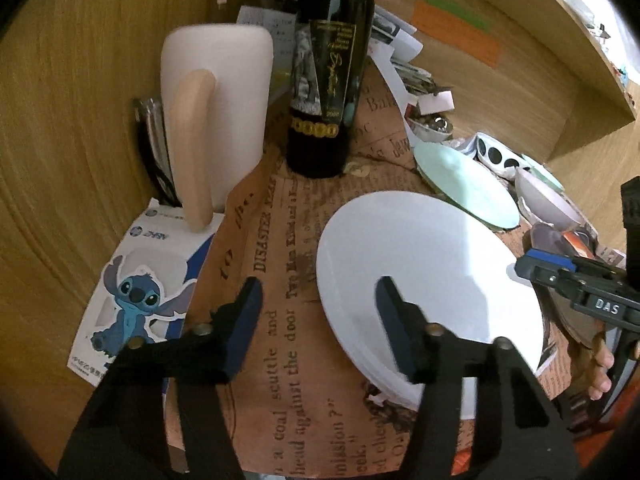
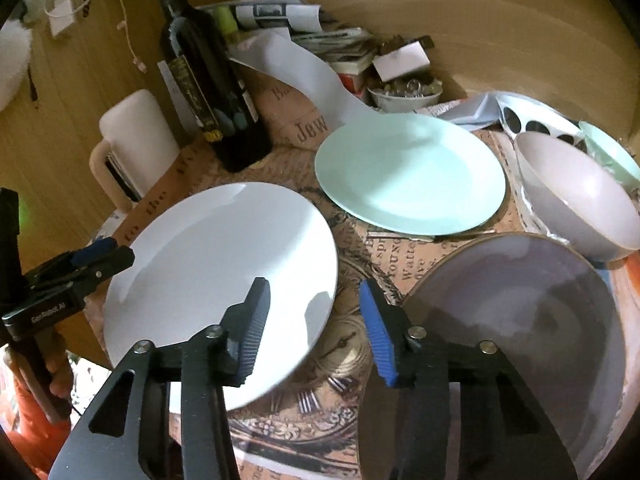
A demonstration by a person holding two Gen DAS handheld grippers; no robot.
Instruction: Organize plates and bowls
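The white plate (image 2: 220, 276) is my reference for everything below. It lies flat on the printed paper (image 1: 276, 340) and is round, so it has no long axis; the approach depends only on which rim sector I take.

The grey plate (image 2: 516, 320) lies to the right of the white plate, apart from it, with printed paper showing between the two rims. The mint plate (image 2: 408, 172) lies beyond the white plate, to its far right, also apart. The grey bowl (image 2: 576, 196) stands further right again, past the mint plate. The bottle (image 2: 208, 80) stands behind the white plate, well clear of it.

My left gripper (image 1: 320, 300) hangs over the left rim of the white plate. Its right finger is above the plate surface and its left finger is over the bare paper outside the rim. The jaws stand parted and grasp nothing.

My right gripper (image 2: 316, 312) hangs over the right rim of the white plate. Its left finger is above the plate and its right finger is over the gap toward the grey plate. The jaws stand parted and empty.

Judgement: both grippers straddle opposite rims of the white plate and neither is clearly nearer. The rim lies directly below and slightly ahead of each finger pair. Whether any finger touches the plate, I cannot tell.
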